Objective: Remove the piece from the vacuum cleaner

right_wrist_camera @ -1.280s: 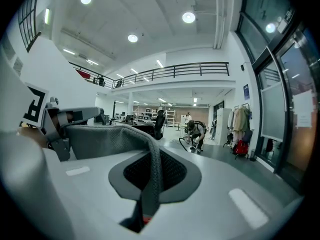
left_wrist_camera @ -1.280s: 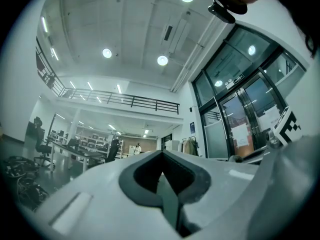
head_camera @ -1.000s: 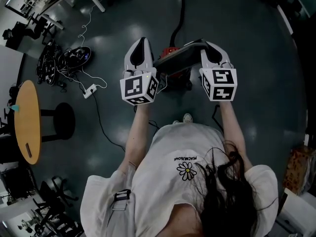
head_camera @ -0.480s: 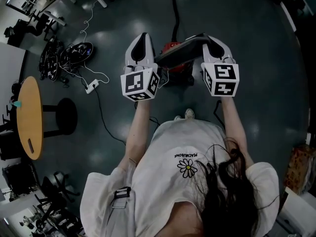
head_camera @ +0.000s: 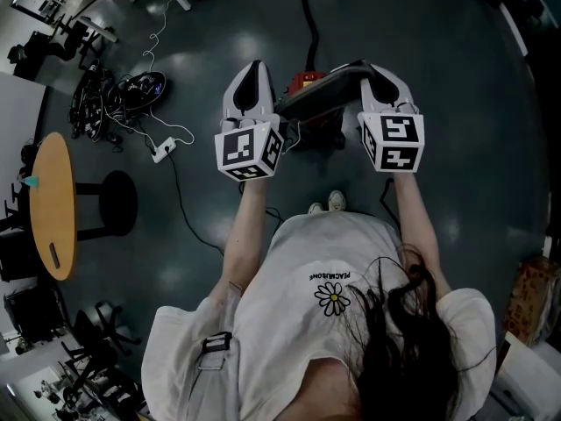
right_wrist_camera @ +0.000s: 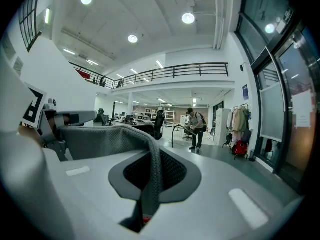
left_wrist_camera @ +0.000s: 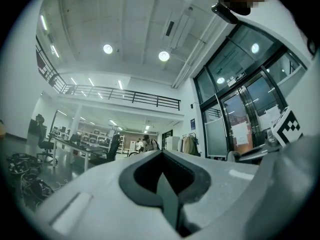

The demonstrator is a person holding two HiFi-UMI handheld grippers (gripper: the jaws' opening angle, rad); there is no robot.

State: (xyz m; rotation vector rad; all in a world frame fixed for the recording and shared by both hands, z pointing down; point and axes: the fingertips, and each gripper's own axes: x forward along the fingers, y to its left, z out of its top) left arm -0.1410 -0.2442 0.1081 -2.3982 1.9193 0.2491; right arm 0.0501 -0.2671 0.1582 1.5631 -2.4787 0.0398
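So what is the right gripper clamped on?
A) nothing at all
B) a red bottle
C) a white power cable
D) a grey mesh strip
D: in the right gripper view, the right gripper has its jaws closed on a grey mesh strip that runs off to the left.

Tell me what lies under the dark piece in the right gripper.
Part of a red vacuum cleaner shows below the dark piece, with a black hose leading away over the floor. The piece covers the rest of the cleaner.
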